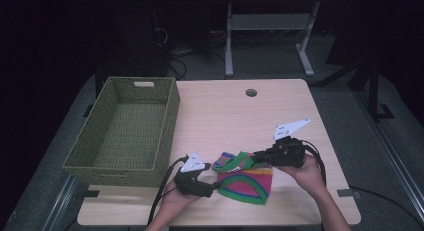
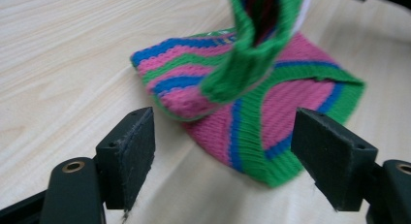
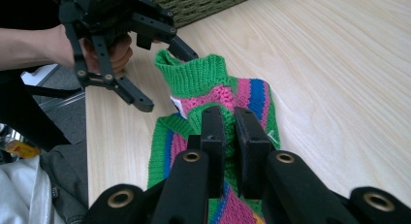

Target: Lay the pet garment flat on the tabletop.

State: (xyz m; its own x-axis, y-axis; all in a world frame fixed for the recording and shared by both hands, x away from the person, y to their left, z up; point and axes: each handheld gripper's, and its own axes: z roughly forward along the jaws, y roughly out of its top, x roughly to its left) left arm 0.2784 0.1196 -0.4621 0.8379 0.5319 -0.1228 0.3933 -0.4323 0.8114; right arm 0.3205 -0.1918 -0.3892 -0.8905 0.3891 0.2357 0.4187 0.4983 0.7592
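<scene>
Right claw [image 3: 230, 132] is clamped on my striped knit cloth [image 1: 245, 180], its white tag unreadable; left claw [image 2: 223, 151] stands open around the cloth's near edge on the worktop [image 1: 225, 111].

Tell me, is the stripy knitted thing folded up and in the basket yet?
Not yet. The right claw is shut on the stripy knit, lifting one edge off the table. The left claw is open right beside it. The green basket has nothing inside so far.

Open tongs [image 2: 223, 151] frame a striped knit garment [image 2: 271, 112].
</scene>
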